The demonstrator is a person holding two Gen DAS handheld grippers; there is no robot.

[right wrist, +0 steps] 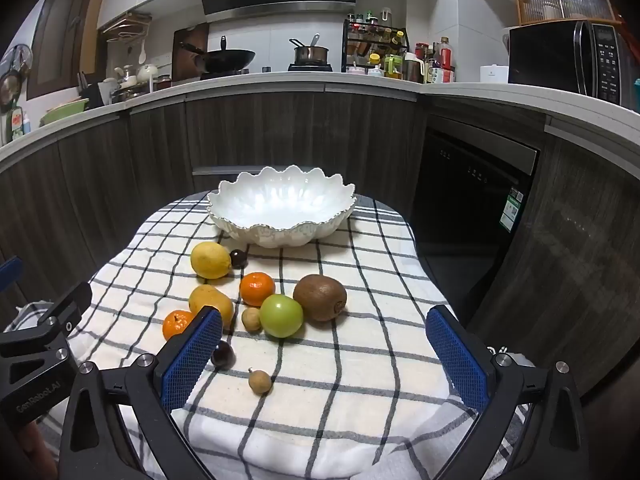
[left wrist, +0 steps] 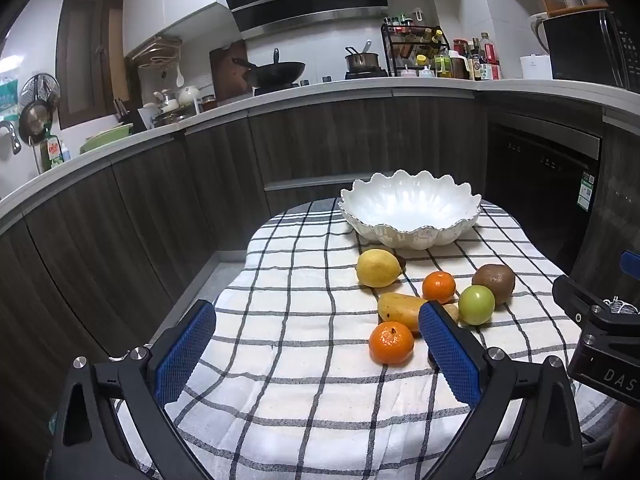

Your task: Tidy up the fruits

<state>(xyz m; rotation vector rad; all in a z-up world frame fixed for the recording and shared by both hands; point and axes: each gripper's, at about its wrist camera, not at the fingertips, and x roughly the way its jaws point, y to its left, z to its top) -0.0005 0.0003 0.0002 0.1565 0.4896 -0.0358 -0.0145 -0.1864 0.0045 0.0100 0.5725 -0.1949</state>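
A white scalloped bowl (left wrist: 410,210) (right wrist: 282,210) stands empty at the far end of the checked cloth. In front of it lie a lemon (right wrist: 210,260), a dark plum (right wrist: 238,258), two tangerines (right wrist: 257,289) (right wrist: 176,323), a yellow mango (right wrist: 211,304), a green apple (right wrist: 281,315), a kiwi (right wrist: 320,297), two small longans (right wrist: 251,319) (right wrist: 260,381) and another dark plum (right wrist: 222,355). My left gripper (left wrist: 316,354) is open and empty, near the closest tangerine (left wrist: 391,343). My right gripper (right wrist: 324,354) is open and empty, just before the fruit.
The checked cloth (right wrist: 340,392) covers a small table whose edges drop off left and right. Dark kitchen cabinets (right wrist: 120,168) and a dishwasher (right wrist: 472,184) stand behind. The counter holds a wok (right wrist: 228,58), a pot and bottles.
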